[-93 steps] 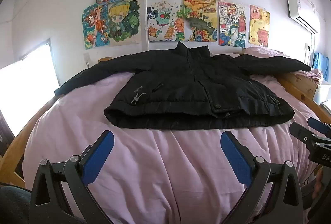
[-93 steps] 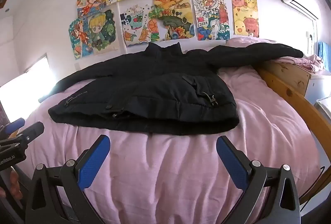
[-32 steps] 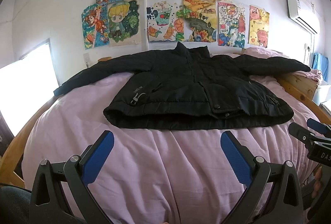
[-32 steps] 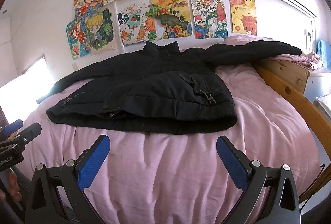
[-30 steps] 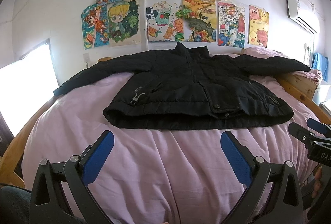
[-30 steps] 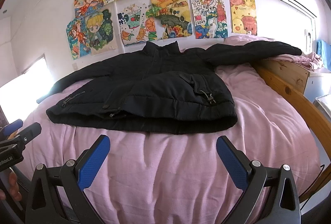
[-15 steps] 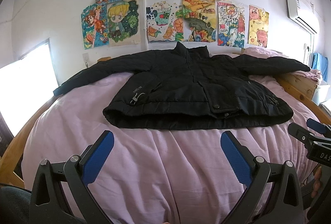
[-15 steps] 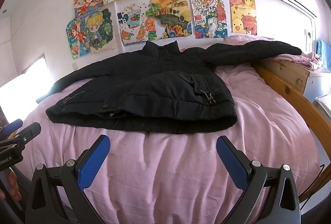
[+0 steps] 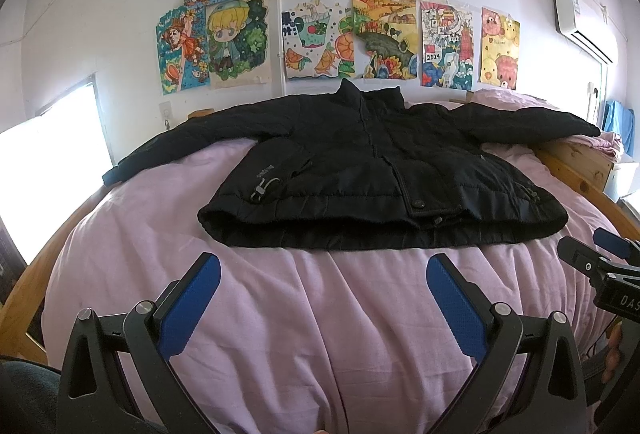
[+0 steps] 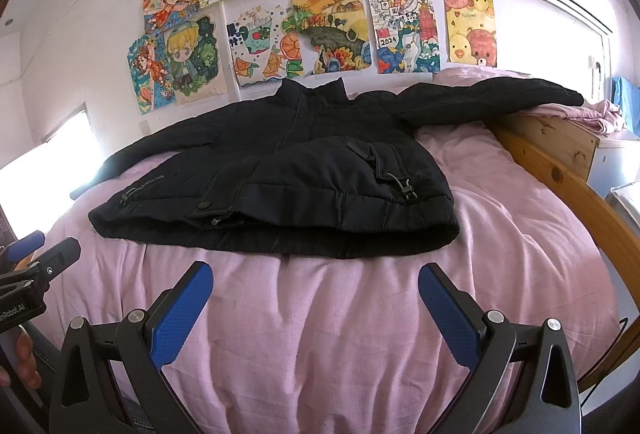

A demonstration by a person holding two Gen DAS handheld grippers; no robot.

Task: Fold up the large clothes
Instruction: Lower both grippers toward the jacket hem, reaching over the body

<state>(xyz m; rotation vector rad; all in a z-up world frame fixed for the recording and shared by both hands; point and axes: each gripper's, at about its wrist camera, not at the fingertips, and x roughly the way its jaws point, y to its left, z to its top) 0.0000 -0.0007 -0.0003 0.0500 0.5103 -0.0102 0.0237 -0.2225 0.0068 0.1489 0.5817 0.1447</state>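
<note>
Presently the jacket (image 9: 376, 169) lies flat and face up on the bed (image 9: 304, 314), collar toward the wall, both sleeves spread wide, hem nearest the tools. Left tool (image 9: 323, 294) and right tool (image 10: 316, 298) each stand with jaws wide apart and empty, hovering over bare cover short of the hem, touching nothing. No fold is yet made. Judgement: begin with a sleeve. Pinch the cuff (image 9: 114, 173) through both layers, lift only enough to clear, and lay it across the chest. The padded cloth looks bulky and springy; press each crease flat before release.
</note>
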